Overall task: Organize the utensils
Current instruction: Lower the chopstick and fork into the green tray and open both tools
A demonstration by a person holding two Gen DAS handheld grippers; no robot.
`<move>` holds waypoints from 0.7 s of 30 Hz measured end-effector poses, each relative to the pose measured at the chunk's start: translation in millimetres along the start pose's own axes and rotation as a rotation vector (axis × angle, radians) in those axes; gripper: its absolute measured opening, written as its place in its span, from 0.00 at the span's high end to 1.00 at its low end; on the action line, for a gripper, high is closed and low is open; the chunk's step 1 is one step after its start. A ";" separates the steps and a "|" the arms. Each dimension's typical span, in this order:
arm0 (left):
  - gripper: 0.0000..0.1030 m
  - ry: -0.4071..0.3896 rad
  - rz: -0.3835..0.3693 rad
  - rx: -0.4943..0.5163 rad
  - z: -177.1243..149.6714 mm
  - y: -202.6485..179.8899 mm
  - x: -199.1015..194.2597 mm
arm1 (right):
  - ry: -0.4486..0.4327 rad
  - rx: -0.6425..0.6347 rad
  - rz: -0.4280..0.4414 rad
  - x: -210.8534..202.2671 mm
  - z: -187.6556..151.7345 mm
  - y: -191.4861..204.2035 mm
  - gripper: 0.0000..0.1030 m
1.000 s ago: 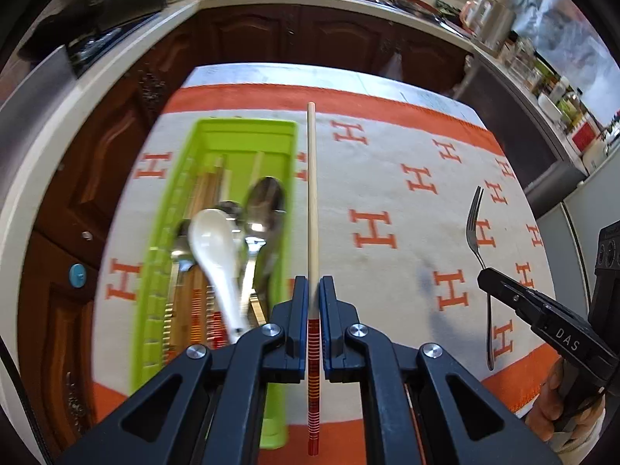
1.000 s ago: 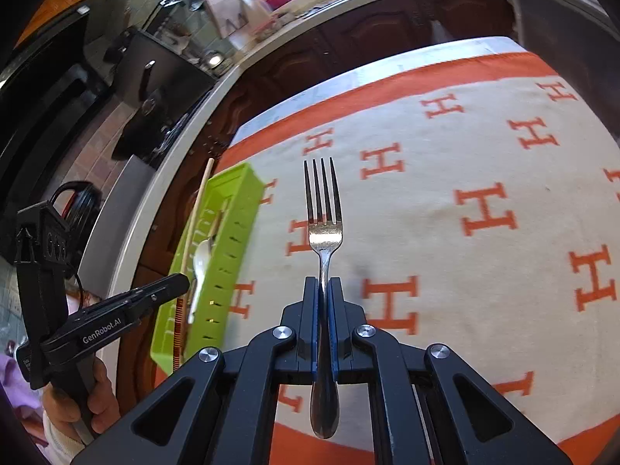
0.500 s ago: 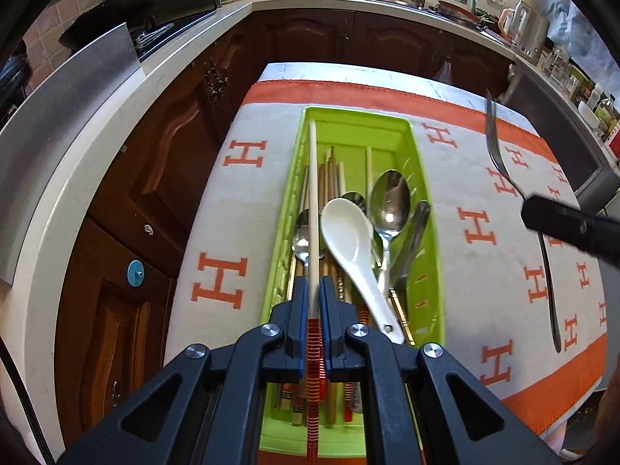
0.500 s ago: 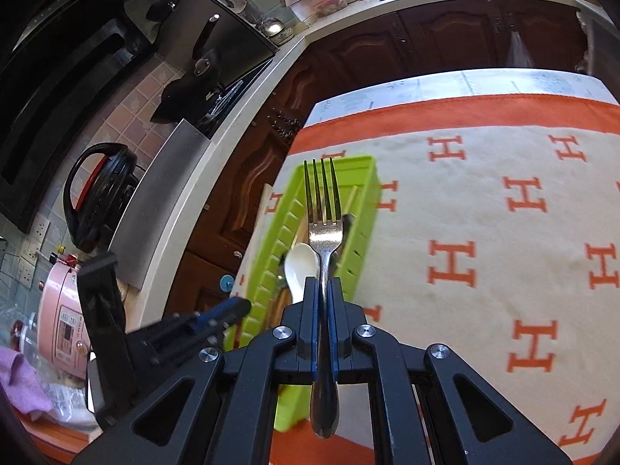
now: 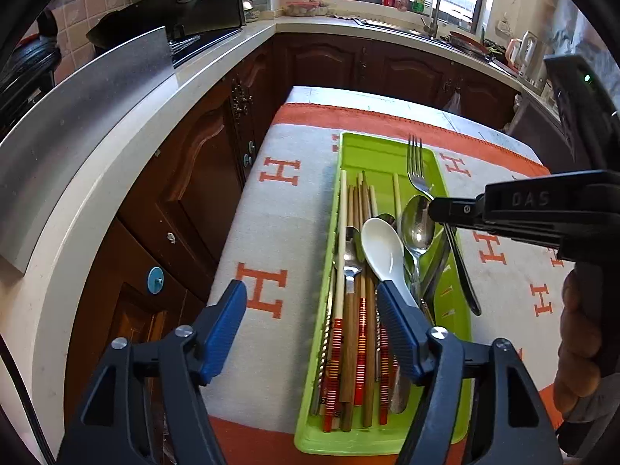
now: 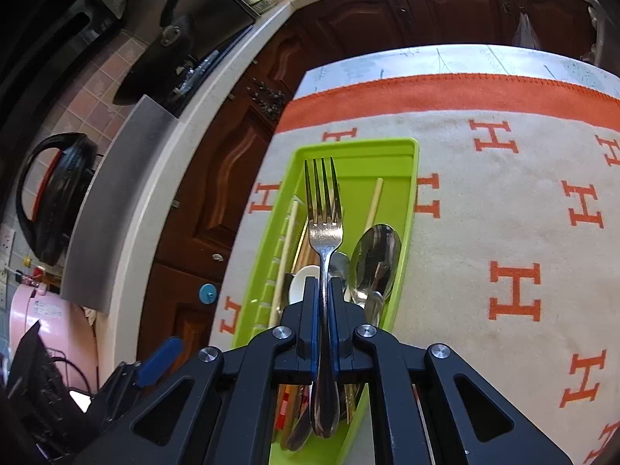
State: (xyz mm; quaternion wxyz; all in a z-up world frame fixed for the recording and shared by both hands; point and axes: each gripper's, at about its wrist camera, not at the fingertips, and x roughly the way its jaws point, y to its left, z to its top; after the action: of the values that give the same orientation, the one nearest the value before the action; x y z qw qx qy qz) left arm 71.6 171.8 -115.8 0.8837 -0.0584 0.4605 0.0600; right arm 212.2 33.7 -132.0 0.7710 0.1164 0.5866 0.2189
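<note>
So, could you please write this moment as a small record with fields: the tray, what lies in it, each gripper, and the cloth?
tray: green tray, long, on the cloth
contents: chopsticks, white spoon, metal spoon
left gripper: open, jaws have just been opening, nothing between them, above the tray's near end
right gripper: shut on the fork, held above the tray, tines pointing away
cloth: pale tablecloth with orange H marks and an orange border

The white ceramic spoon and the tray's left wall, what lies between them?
Wooden chopsticks and a metal spoon fill the gap between white spoon and green tray wall, left wrist view.
</note>
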 end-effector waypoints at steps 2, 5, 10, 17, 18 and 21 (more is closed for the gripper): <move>0.20 -0.005 0.009 -0.009 0.7 3.6 -2.3 | 0.017 0.015 -0.008 9.5 1.0 -4.5 0.95; 0.15 -0.004 0.023 -0.027 3.3 10.2 -2.5 | 0.020 0.041 -0.009 12.8 1.6 -9.9 0.92; 0.10 0.005 0.031 -0.070 8.1 20.5 -1.0 | -0.005 0.058 -0.012 0.8 0.2 -17.0 0.87; 0.09 0.014 0.022 -0.106 9.8 24.9 -1.7 | -0.035 0.054 -0.021 -25.1 -6.6 -27.2 0.86; 0.09 0.017 0.020 -0.106 9.8 24.3 -1.9 | -0.040 0.045 -0.026 -28.4 -7.9 -27.2 0.86; 0.09 0.023 0.015 -0.101 9.6 21.2 -3.3 | -0.058 0.019 -0.039 -39.0 -12.7 -26.9 0.86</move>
State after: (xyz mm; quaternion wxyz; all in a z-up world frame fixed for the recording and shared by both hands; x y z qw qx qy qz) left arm 74.1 194.1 -108.6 0.8737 -0.1002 0.4677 0.0890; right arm 197.1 -9.3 -114.0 0.7905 0.1188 0.5684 0.1949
